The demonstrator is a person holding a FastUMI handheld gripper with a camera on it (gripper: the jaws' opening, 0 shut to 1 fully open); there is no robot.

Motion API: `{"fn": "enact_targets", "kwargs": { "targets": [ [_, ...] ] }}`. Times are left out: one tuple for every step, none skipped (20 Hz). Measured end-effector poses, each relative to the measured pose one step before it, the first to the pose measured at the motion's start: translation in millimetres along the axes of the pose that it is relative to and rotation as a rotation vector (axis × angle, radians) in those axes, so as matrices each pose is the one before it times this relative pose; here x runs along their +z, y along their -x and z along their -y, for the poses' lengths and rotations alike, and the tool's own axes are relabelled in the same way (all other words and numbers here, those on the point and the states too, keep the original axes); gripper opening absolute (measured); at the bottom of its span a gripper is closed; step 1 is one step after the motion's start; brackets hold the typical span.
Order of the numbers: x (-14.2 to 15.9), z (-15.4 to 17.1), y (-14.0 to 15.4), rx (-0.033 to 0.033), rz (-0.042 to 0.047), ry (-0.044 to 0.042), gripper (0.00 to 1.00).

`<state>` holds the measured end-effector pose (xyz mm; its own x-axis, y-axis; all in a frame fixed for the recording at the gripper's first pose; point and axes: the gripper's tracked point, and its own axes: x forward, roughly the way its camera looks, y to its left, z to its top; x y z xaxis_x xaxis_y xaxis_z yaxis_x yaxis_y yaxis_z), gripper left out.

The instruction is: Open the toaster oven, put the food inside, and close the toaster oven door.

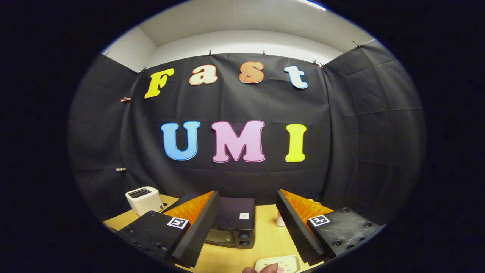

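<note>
On the wooden counter (265,242), seen from the gripper view, the black toaster oven (233,222) sits just ahead of the tongs (247,199), in the gap between the two fingers and nearer the left one, whose inner edge hides the oven's left part; its door looks closed, and two round knobs show at the right of its front; the front with its window faces the camera, so the oven's long axis runs crosswise to the fingers, side to side along the counter; its flat top carries a small white sticker. The tongs stand wide open, the fingers well apart, holding nothing and touching nothing that can be seen; they hover above the counter. Beyond the left finger, toward the booth's cloth wall, a white slot toaster (144,200) stands on the counter, apart from the oven; just beside the right finger's inner edge a small pale pink thing (280,220) shows, too hidden to name; below the gap, close to the camera, lies a pale tray-like object (278,263), with a person's fingertip (261,269) at its near edge.
</note>
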<state>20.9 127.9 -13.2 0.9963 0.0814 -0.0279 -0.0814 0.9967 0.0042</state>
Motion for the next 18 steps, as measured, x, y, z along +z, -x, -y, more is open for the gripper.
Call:
{"fn": "enact_targets", "kwargs": {
  "targets": [
    [-4.99, -14.67, -5.87, 0.00099, -0.01187, 0.0055, 0.99],
    [-7.74, -13.21, -8.1, -0.00231, -0.01865, 0.0104, 0.99],
    [-8.42, -13.67, -7.12, 0.00126, -0.02016, 0.00545, 0.99],
    [-10.0, -14.72, -6.63, 0.00765, -0.0275, -0.00379, 0.99],
    [-9.85, -14.85, -7.05, 0.01242, -0.02575, -0.01437, 0.99],
    [-11.02, -12.26, -8.79, 0.00371, -0.03009, -0.01323, 0.99],
    [-11.79, -9.76, -9.3, 0.00077, -0.03173, -0.011, 0.99],
    [-11.99, -5.57, -9.29, -0.00699, -0.03037, -0.00632, 0.99],
    [-15.35, -4.36, -10.86, -0.01831, -0.04556, 0.00043, 0.98],
    [-13.81, -4.19, -9.96, -0.01319, -0.0401, -0.00247, 0.98],
    [-10.2, -4.71, -8.96, -0.00564, -0.03187, -0.00478, 0.98],
    [-9.43, -6.45, -8.35, -0.00083, -0.03032, -0.00127, 0.98],
    [-9.42, -5.15, -8.56, -0.00265, -0.03294, 0.00161, 0.98],
    [-9.1, -4.51, -7.98, -0.00116, -0.02322, 0.00376, 0.98],
    [-7.33, -4.04, -7.63, -0.00206, -0.02102, 0.00456, 0.98],
    [-6.96, -3.12, -7.69, -0.00308, -0.02132, -0.00074, 0.98],
    [-6.65, -1.53, -8.01, -0.00638, -0.02084, -0.00255, 0.98],
    [-8.26, 0.57, -6.68, -0.0076, -0.02179, -0.001, 0.98]
  ]
}}
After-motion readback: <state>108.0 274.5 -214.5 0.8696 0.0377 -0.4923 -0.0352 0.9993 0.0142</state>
